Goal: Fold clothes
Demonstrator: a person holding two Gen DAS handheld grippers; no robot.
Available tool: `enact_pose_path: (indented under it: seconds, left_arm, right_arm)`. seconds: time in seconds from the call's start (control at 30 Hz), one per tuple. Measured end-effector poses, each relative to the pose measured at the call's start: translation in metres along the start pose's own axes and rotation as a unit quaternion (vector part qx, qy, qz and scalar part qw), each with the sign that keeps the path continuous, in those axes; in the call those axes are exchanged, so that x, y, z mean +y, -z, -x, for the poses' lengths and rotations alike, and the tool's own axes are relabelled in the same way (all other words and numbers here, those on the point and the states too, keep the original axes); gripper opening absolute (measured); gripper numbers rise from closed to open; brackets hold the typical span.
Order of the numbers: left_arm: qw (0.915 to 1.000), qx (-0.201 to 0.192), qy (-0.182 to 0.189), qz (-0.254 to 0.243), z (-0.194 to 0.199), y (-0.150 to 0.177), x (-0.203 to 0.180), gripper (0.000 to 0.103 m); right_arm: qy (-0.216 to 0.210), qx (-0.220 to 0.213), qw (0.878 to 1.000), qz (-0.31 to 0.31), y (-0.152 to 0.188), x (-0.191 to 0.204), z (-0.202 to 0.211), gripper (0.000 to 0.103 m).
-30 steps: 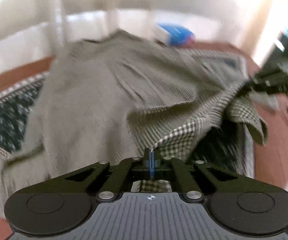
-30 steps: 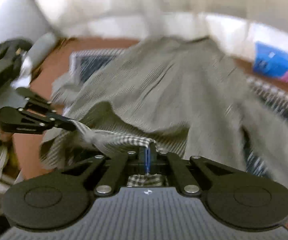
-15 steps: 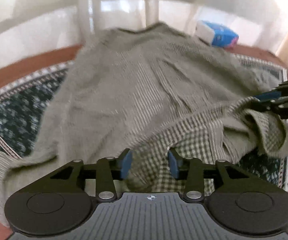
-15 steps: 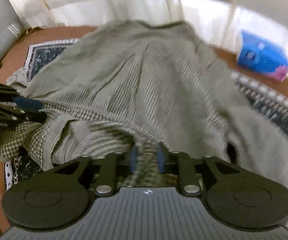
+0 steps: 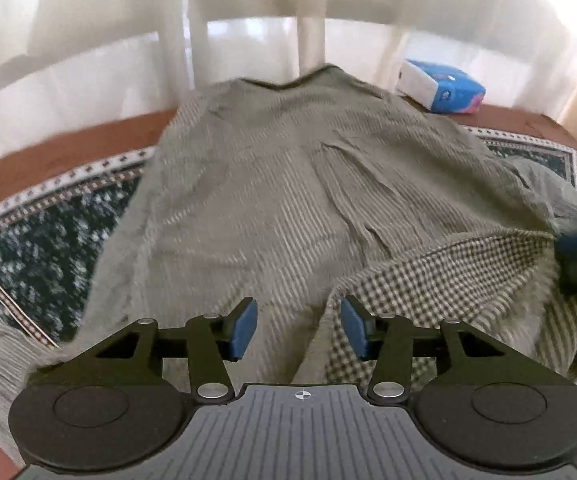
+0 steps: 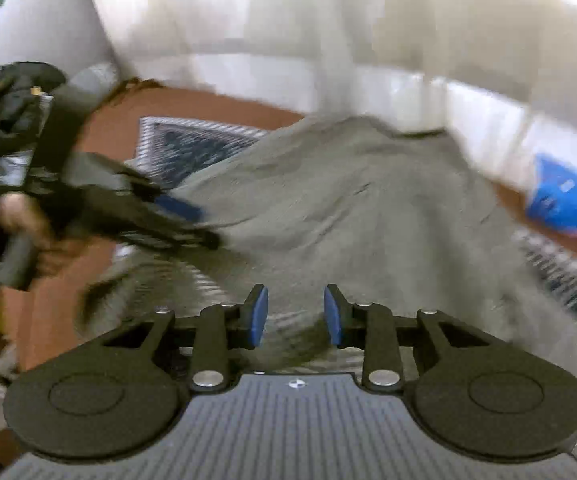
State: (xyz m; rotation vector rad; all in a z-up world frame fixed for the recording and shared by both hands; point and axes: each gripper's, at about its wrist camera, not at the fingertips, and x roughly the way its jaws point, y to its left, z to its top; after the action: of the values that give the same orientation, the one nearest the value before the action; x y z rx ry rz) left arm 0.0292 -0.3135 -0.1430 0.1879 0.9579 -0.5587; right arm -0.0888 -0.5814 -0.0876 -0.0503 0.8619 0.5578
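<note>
I saw the grey-green shirt (image 5: pixel 272 184) spread over the patterned rug (image 5: pixel 48 236) on the floor, its collar end toward the far edge of the rug near the blue tissue pack (image 5: pixel 440 86). My left hand-held gripper (image 5: pixel 298 326) hung just above the shirt's near hem, fingers apart and holding nothing, beside the turned-up checked lining (image 5: pixel 440 280). My right hand-held gripper (image 6: pixel 295 314) was likewise spread above the same hem, with blurred fabric beneath it.
</note>
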Motion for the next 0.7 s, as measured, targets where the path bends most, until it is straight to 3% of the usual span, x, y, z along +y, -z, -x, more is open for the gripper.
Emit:
enact_pose_path:
  seconds: [0.13,0.23,0.47,0.57,0.7]
  left_arm:
    - [0.9999,0.011,-0.002,-0.003,-0.010,0.004,-0.004,0.061]
    - [1.0000,-0.003,-0.003,0.001,0.002,0.006,-0.002,0.061]
    - [0.9961,-0.071,0.030,0.044,0.080,0.046,-0.006,0.061]
    - [0.9962,-0.061,0.047,0.041,0.105,0.082,-0.016,0.061]
    - [0.9995,-0.009,0.014,0.027,0.108,0.125,-0.031,0.062]
  right_arm:
    - [-0.024,0.024,0.999,0.020,0.018,0.027,-0.003,0.034]
    - [-0.030,0.045,0.998,0.020,0.035,0.036,-0.003,0.034]
    - [-0.057,0.065,0.996,0.000,0.062,0.041,0.008,0.036]
    - [-0.060,0.076,0.995,0.019,0.074,0.049,0.002,0.036]
    - [-0.042,0.074,0.995,0.046,0.080,0.052,-0.020,0.036]
